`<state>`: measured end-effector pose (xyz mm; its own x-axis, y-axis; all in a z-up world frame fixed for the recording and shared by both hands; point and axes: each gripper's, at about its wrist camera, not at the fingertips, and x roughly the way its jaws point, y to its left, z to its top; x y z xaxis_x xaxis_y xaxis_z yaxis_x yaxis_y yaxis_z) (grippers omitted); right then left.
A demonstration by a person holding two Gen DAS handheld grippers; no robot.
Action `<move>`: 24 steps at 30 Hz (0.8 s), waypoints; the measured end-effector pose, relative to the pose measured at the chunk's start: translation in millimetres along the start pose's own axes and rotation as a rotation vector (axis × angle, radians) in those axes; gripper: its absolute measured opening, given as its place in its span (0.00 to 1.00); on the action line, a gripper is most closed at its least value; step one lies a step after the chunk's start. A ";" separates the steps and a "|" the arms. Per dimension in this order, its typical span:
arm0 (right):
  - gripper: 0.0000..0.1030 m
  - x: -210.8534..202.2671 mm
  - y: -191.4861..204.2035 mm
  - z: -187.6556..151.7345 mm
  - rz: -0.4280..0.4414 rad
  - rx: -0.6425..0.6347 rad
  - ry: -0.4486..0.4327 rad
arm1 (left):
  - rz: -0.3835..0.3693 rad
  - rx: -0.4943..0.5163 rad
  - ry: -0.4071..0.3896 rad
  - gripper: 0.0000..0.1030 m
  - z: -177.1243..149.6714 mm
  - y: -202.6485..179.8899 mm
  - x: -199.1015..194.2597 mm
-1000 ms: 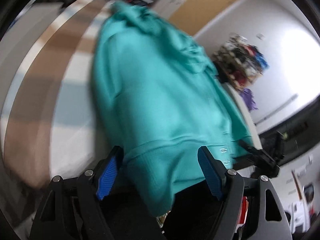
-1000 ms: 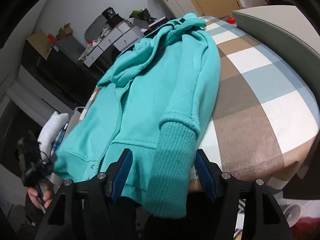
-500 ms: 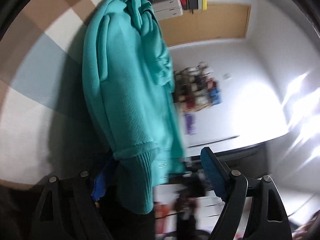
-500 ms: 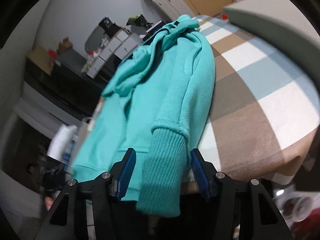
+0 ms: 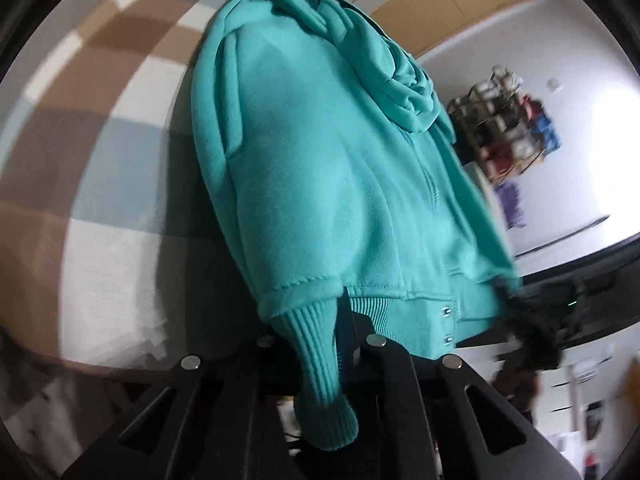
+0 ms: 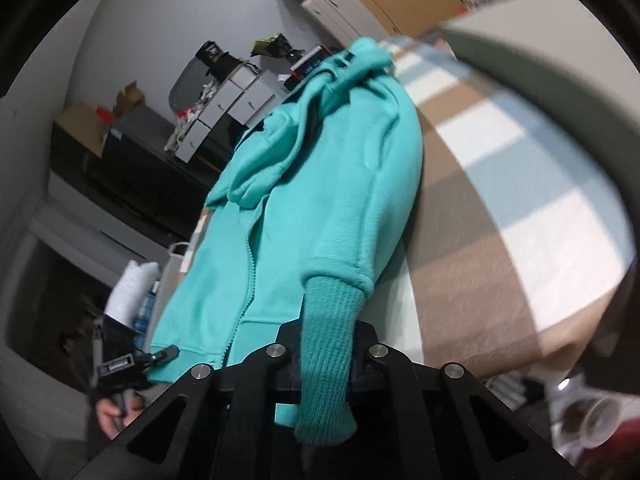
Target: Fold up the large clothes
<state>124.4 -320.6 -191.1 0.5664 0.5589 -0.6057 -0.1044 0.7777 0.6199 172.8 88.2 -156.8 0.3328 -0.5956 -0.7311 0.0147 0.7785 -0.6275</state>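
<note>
Left gripper [image 5: 320, 338]: fingers have just been closing and are now clamped on the ribbed left cuff [image 5: 320, 352] of the teal zip hoodie [image 5: 320, 168]. The cuff hangs down past the gripper body. Just right of it, the ribbed hem with two metal snaps [image 5: 446, 325] runs along the near edge.

Hoodie location: it lies front up on the bench, which is covered by a checked cloth [image 5: 108, 184] in brown, white and pale blue. Its hood [image 5: 384, 76] is bunched at the far end. The zip [image 6: 250, 280] appears shut along the length that shows. Both sleeves lie along the garment's sides.

Right gripper [image 6: 324, 354]: fingers have likewise just been closing and are now clamped on the other ribbed cuff [image 6: 326, 360], which droops over the gripper body. In the right wrist view the left gripper is also seen at the hem's far corner, held in a hand [image 6: 114, 410].
</note>
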 end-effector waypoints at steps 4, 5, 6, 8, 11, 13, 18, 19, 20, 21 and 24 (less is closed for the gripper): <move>0.08 -10.6 7.7 4.4 -0.018 -0.030 -0.057 | 0.116 0.147 -0.102 0.05 -10.1 -28.6 -13.3; 0.08 -13.8 6.3 5.7 -0.030 -0.032 -0.084 | 0.141 0.175 -0.100 0.05 -12.6 -32.2 -10.1; 0.08 -17.0 3.9 6.3 -0.042 -0.027 -0.105 | 0.156 0.193 -0.089 0.05 -13.8 -34.0 -4.8; 0.08 -9.6 -3.6 8.7 -0.043 0.005 -0.068 | 0.155 0.161 -0.077 0.05 -10.2 -23.8 5.2; 0.09 4.1 -10.4 9.8 -0.043 0.035 0.008 | 0.166 0.113 -0.035 0.12 -6.6 -13.7 10.9; 0.11 8.2 -11.8 8.9 -0.066 0.028 0.035 | 0.140 0.078 -0.019 0.22 -1.4 -8.7 13.1; 0.12 19.0 -13.5 10.6 -0.101 0.019 0.080 | -0.001 0.009 -0.001 0.34 -0.1 -0.5 16.7; 0.12 19.6 -12.1 11.1 -0.104 0.003 0.078 | -0.022 -0.016 -0.011 0.30 -0.6 3.6 15.1; 0.09 19.6 -9.0 11.6 -0.115 -0.028 0.074 | -0.038 -0.046 -0.012 0.17 -2.5 8.0 14.1; 0.08 17.4 -5.8 9.8 -0.122 -0.057 0.063 | -0.041 -0.063 -0.018 0.12 -3.7 9.7 13.3; 0.07 6.7 5.0 3.3 -0.170 -0.166 0.000 | 0.004 -0.058 -0.023 0.07 -12.3 11.2 9.3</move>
<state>130.3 -313.9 -190.4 0.5869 0.4157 -0.6948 -0.1401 0.8973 0.4185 164.4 89.0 -174.0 0.3544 -0.5871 -0.7278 -0.0415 0.7677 -0.6395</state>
